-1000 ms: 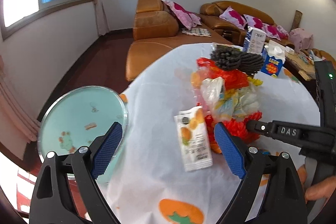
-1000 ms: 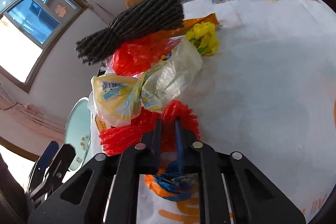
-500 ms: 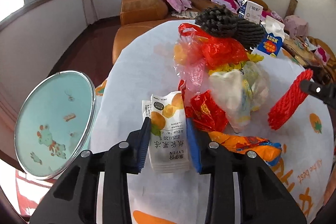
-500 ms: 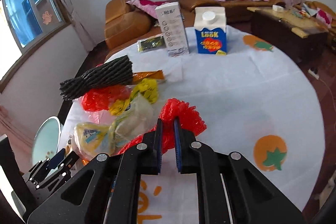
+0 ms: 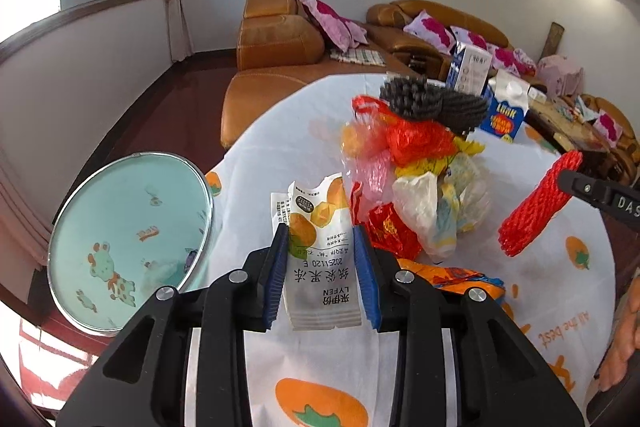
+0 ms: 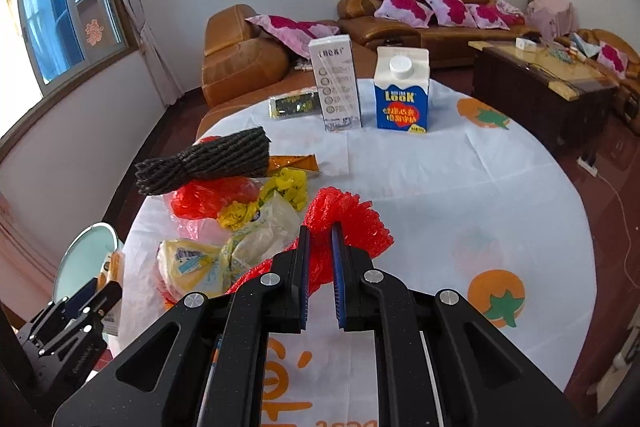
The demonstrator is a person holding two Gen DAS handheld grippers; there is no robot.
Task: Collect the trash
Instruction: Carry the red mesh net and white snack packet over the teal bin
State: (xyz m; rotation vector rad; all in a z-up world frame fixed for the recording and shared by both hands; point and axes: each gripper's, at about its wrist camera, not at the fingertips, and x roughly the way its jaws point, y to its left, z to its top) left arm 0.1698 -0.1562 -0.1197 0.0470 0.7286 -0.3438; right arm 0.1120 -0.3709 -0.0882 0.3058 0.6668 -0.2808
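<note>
My left gripper (image 5: pixel 320 235) is shut on a white snack wrapper (image 5: pixel 318 267) printed with oranges, lifted a little off the table. My right gripper (image 6: pixel 320 231) is shut on a red foam net (image 6: pixel 344 215), held above the cloth; the same net (image 5: pixel 536 211) hangs at the right of the left wrist view. Between them lies a trash pile: a red plastic bag (image 5: pixel 416 139), a pale bag (image 5: pixel 420 207), yellow scraps (image 6: pixel 286 187) and a dark foam net (image 6: pixel 204 163). An orange-blue wrapper (image 5: pixel 452 277) lies flat by the left fingers.
A round table (image 6: pixel 480 195) with a white cloth printed with orange fruit. A blue milk carton (image 6: pixel 402 91), a white box (image 6: pixel 336 83) and a dark packet (image 6: pixel 294 105) stand at the far side. A round teal bin lid (image 5: pixel 128 247) sits left of the table. Sofas behind.
My left gripper shut on the snack wrapper and raised it. My right gripper lifted the red foam net off the pile and swung it up to the right.
</note>
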